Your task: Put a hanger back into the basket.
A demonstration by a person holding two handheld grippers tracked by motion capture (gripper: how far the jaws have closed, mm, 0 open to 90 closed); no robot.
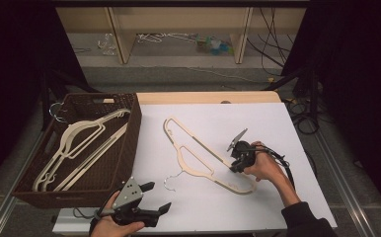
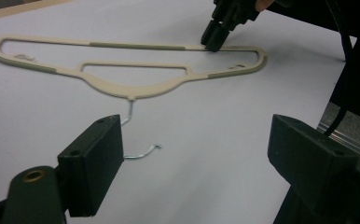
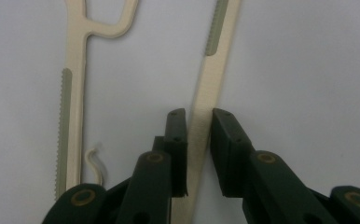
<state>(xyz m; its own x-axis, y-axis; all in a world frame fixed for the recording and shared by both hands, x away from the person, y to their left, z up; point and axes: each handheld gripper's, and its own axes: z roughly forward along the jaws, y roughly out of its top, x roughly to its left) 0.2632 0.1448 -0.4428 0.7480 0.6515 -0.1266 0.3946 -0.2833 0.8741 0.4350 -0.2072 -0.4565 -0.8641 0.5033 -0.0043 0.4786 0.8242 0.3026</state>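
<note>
On the white table [image 1: 277, 128] a cream hanger [image 1: 193, 153] lies flat, well clear of the wicker basket [image 1: 129, 148] that holds more hangers, probably so its bar can be gripped from above. Right gripper [image 3: 199, 140] straddles that bar, jaws nearly closed on it. Left gripper [image 2: 192, 158] hovers near the wire hook [image 2: 136, 140], jaws spread wide and empty

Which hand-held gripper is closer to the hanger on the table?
Right. The right hand-held gripper has its jaws around the hanger's straight bar; the left hand-held gripper hovers open near its metal hook.
</note>
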